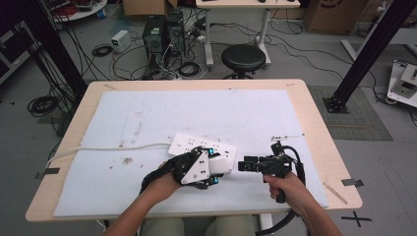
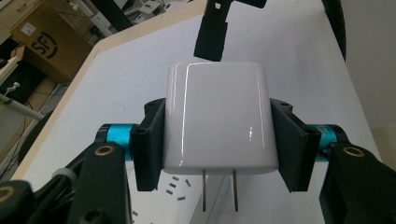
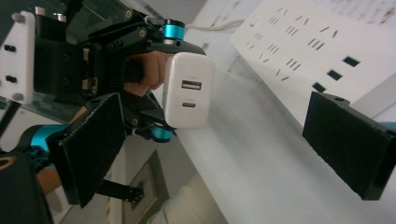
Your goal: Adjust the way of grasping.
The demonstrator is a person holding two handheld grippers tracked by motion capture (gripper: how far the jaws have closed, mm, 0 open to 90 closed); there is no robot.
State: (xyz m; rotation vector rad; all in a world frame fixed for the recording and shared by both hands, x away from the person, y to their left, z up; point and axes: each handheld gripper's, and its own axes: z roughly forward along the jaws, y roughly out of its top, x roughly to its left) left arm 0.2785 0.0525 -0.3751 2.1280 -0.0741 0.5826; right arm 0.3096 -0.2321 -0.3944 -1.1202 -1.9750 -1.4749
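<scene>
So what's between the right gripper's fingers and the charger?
Nothing: in the right gripper view, the open right gripper faces the white charger, held by the left gripper, across bare mat.

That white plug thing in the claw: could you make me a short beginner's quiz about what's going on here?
1. True or false: the left claw is clamped on the white charger.
2. The charger's two metal prongs are: A) pushed into the power strip, B) bare in the air, C) bent flat.
3. How do the right claw's jaws stand?

Key
1. True: a pad presses each side of the charger.
2. B: in the left gripper view both prongs hang free above the white mat.
3. Wide apart, with nothing between them, facing the charger's port end.
</scene>
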